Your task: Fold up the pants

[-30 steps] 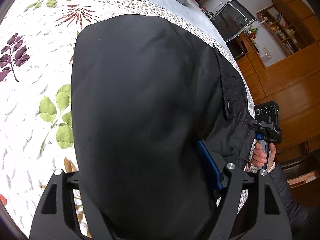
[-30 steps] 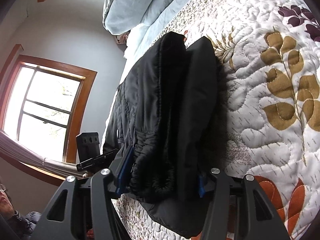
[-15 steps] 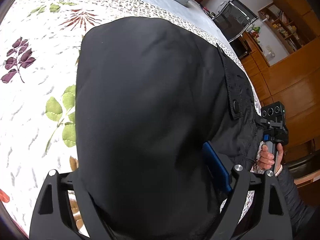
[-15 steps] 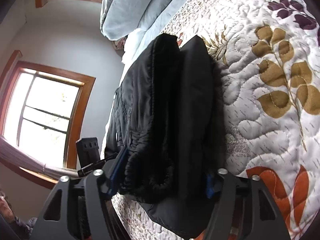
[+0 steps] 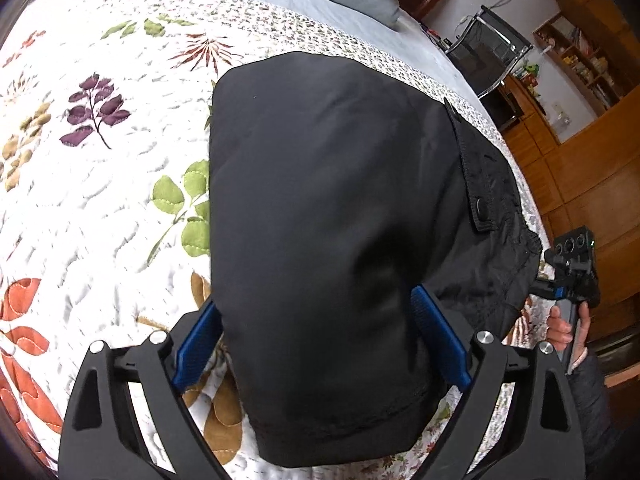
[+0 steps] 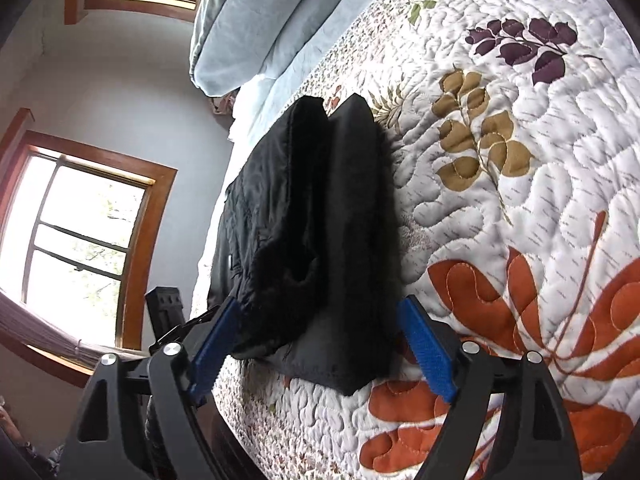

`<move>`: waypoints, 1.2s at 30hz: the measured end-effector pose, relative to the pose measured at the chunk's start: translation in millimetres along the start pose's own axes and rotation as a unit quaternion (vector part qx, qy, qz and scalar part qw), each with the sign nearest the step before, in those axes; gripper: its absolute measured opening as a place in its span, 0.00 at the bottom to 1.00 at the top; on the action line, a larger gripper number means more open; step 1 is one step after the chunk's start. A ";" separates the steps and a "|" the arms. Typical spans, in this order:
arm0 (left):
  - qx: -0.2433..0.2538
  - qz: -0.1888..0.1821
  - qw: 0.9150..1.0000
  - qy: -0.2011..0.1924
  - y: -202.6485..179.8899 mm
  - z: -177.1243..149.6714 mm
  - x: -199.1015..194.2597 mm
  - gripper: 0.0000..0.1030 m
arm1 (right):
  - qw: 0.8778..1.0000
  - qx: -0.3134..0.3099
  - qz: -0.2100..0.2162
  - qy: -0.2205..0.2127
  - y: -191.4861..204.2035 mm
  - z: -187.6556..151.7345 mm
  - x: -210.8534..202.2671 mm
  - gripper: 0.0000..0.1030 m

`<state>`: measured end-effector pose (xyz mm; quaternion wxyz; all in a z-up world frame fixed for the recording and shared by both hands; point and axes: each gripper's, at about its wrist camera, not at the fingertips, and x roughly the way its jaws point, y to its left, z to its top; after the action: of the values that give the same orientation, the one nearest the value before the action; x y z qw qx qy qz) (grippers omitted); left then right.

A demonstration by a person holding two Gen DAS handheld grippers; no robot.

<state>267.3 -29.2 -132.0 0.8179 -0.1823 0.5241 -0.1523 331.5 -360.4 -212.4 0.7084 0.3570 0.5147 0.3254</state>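
Black pants [image 5: 332,200] lie folded in a thick stack on the floral quilt [image 5: 92,200]; a buttoned pocket flap [image 5: 478,188] shows at the right. My left gripper [image 5: 320,340] is open, its blue pads [image 5: 438,338] on either side of the stack's near end. In the right wrist view the folded pants [image 6: 316,232] lie along the bed's edge. My right gripper [image 6: 320,348] is open, blue pads [image 6: 426,354] wide apart around the near end. The right gripper [image 5: 572,276] also shows in the left wrist view, held by a hand.
Blue-grey pillows [image 6: 256,16] lie at the head of the bed. The quilt [image 6: 520,208] stretches to the right of the pants. Wooden cabinets [image 5: 592,168] and a black chair [image 5: 488,52] stand past the bed. A window [image 6: 80,236] is on the other side.
Both grippers have opened and let go of the pants, and both have drawn back a little. The folded stack now rests on the quilt.
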 end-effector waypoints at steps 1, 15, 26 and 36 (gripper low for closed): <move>0.005 0.003 1.000 -0.001 -2.0 -0.4 1.0 0.88 | 1.000 0.001 -0.001 0.004 -0.1 2.4 4.0 0.82; 0.043 0.019 0.999 -0.020 -18.7 4.9 14.7 0.89 | 1.000 -0.025 -0.002 0.003 13.3 -6.0 19.4 0.53; 0.053 0.020 0.998 -0.038 -12.9 -9.0 10.2 0.89 | 1.000 -0.028 -0.009 -0.003 20.6 -13.0 19.5 0.53; 0.050 0.025 0.998 -0.040 -10.8 -15.8 8.1 0.90 | 1.000 -0.017 0.005 -0.007 15.9 -8.8 19.8 0.57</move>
<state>255.5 -44.6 -139.6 0.8498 -0.1338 0.4873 -0.1502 326.7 -334.0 -210.8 0.7161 0.3497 0.5028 0.3348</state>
